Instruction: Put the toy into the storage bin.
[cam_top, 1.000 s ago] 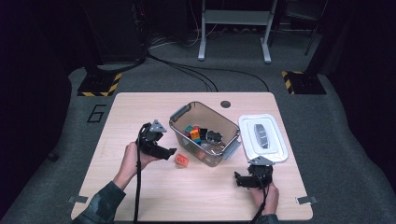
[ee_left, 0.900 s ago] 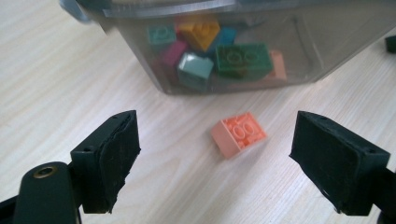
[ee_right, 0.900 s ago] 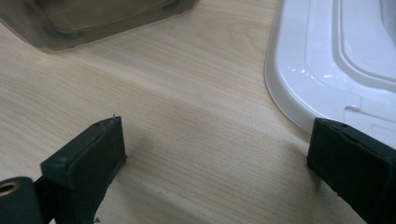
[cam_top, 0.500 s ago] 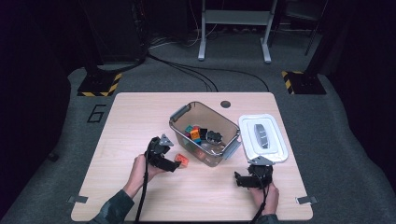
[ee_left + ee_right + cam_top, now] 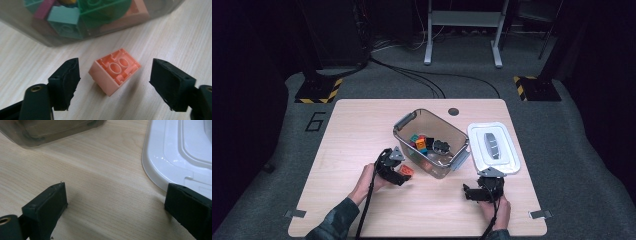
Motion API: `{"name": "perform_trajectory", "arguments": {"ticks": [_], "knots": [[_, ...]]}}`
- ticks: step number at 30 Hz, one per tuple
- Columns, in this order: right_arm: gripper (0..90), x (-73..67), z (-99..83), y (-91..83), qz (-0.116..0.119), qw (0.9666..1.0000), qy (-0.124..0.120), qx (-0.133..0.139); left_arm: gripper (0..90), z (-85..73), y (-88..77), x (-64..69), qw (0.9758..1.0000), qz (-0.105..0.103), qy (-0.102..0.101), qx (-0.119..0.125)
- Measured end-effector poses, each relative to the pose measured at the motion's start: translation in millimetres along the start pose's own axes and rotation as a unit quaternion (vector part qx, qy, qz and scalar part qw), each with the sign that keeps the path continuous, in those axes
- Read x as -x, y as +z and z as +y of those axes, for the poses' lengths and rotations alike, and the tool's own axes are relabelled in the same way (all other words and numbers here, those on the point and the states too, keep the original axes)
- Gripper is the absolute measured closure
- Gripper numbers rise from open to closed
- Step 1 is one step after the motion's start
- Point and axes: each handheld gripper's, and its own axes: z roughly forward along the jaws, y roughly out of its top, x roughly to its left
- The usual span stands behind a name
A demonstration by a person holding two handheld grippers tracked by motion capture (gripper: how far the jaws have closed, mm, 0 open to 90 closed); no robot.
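The orange brick (image 5: 115, 70) lies studs-down on the table (image 5: 352, 135) between the left gripper (image 5: 115, 85)'s fingers, just short of the clear bin (image 5: 82, 32); its jaws have just been closing but stand apart, touching nothing; the brick's long axis runs skewed across the gap; the right gripper (image 5: 120, 207) rests open, well apart, beside the white lid (image 5: 180, 152).

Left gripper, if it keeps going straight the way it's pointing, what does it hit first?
Probably the orange brick, lying studs-down on the table between the open jaws of the left gripper. Beyond it stands the clear bin of bricks.
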Motion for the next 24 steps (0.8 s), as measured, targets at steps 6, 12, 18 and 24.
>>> {"name": "perform_trajectory", "arguments": {"ticks": [6,12,18,24], "knots": [[3.3,0.0,0.0,0.0,0.000,1.0000,0.000,0.000,33.3,-4.7,0.3,3.1,0.9999,-0.011,0.011,0.001],[3.3,0.0,0.0,0.0,0.000,1.0000,0.000,0.000,41.1,-9.7,-1.6,9.8,0.9994,-0.017,0.029,-0.006],[3.3,-0.1,0.0,0.0,0.000,1.0000,0.000,0.000,44.8,-8.6,-4.4,12.9,0.9993,-0.017,0.032,0.013],[3.3,0.0,0.0,0.0,0.000,1.0000,0.000,0.000,52.5,-8.3,-0.4,11.6,0.9994,-0.015,0.029,0.015]]}}
